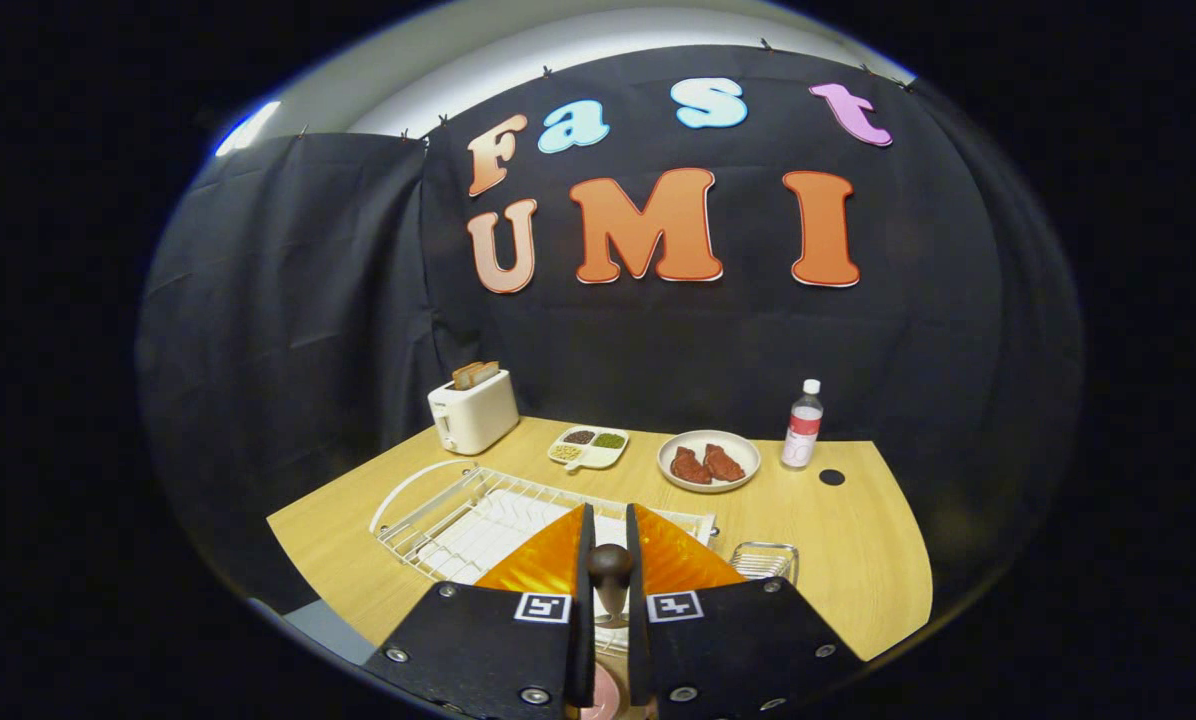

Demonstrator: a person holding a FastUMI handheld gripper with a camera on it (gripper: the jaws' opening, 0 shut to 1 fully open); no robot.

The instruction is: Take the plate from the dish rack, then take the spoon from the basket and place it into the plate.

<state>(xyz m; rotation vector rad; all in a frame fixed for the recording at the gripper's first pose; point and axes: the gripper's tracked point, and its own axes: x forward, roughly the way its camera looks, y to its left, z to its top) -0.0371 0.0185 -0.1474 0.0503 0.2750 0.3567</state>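
Spoon handle [610,575] sits clamped in your jaws [609,530]; beyond them a plate [709,461] holds two meat pieces [707,465].

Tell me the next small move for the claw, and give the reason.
Probably lower the spoon straight down a little. The claw looks shut on its dark handle, with the rack and basket beyond the fingers. A pink rim, likely the plate, sits just beneath the spoon. Open only once it rests there.
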